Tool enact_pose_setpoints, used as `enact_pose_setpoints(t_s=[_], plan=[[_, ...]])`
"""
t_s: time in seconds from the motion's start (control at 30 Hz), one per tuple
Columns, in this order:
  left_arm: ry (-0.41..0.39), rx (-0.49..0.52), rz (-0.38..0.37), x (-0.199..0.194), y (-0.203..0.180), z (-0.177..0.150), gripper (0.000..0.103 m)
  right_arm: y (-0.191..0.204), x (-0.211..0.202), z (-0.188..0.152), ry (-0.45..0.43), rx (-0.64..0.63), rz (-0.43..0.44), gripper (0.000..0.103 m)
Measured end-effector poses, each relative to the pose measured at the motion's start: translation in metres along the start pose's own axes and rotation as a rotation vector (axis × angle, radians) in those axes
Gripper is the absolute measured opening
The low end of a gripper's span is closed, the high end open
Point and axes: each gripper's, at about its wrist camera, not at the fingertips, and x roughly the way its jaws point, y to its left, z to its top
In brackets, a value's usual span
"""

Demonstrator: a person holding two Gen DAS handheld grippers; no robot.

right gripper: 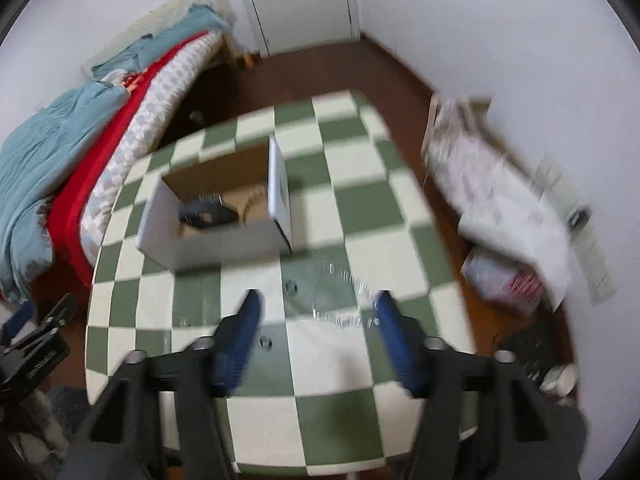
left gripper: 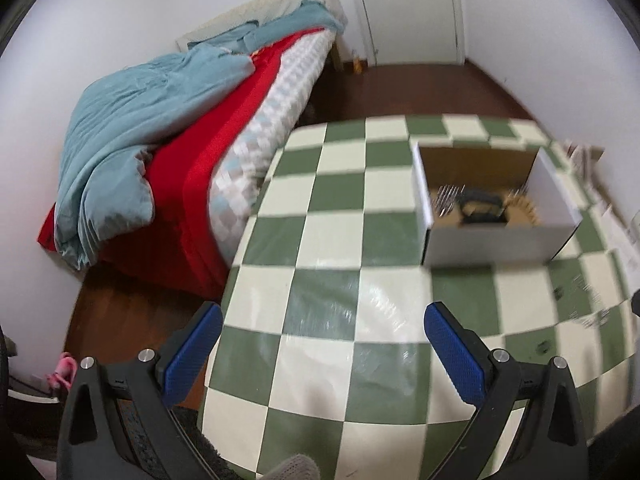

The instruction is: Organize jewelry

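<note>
1. The left gripper (left gripper: 322, 354) is released, its blue pads spread wide with nothing between them, held above the near left part of the desk (left gripper: 332, 236), close to its left edge.
2. The right gripper (right gripper: 316, 320) is also released and holds nothing; it hangs over the near middle of the desk (right gripper: 360, 208).
3. A chain necklace (right gripper: 344, 296) lies loosely looped on the desk just beyond the right gripper's tips, with two small pieces (right gripper: 290, 287) near it; blur hides their detail.
4. The open white box (left gripper: 494, 208) stands toward the far side, already holding dark and metallic items (left gripper: 478, 206) too blurred to name.
5. The bed (left gripper: 192, 128) runs just beside the desk's left edge.
6. Wooden floor (right gripper: 320, 68) lies open beyond the far edge; papers and bags (right gripper: 500, 208) crowd the right side.
</note>
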Motion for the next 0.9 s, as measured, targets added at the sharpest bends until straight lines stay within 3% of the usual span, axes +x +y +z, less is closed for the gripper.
enact_pose_setpoints(t_s=[0.27, 0.43, 0.53, 0.57, 0.6, 0.9], plan=[[0.081, 0.026, 0.045, 0.035, -0.006, -0.018, 0.103, 0.038, 0.071, -0.038, 0.084, -0.110, 0.020, 0.055], [0.111, 0.009, 0.040, 0.042, -0.002, -0.020, 0.103, 0.061, 0.097, -0.048, 0.108, -0.186, -0.022, 0.054], [0.121, 0.003, 0.029, 0.046, -0.003, -0.020, 0.103, 0.070, 0.099, -0.054, 0.083, -0.245, -0.072, 0.034], [0.125, 0.001, 0.021, 0.047, -0.004, -0.020, 0.103, 0.072, 0.099, -0.055, 0.076, -0.256, -0.076, 0.019], [0.129, 0.001, 0.014, 0.048, -0.006, -0.020, 0.103, 0.072, 0.099, -0.055, 0.075, -0.257, -0.071, 0.013], [0.176, 0.006, -0.135, 0.057, -0.042, -0.018, 0.102, 0.038, 0.081, -0.044, 0.044, -0.138, -0.048, 0.013]])
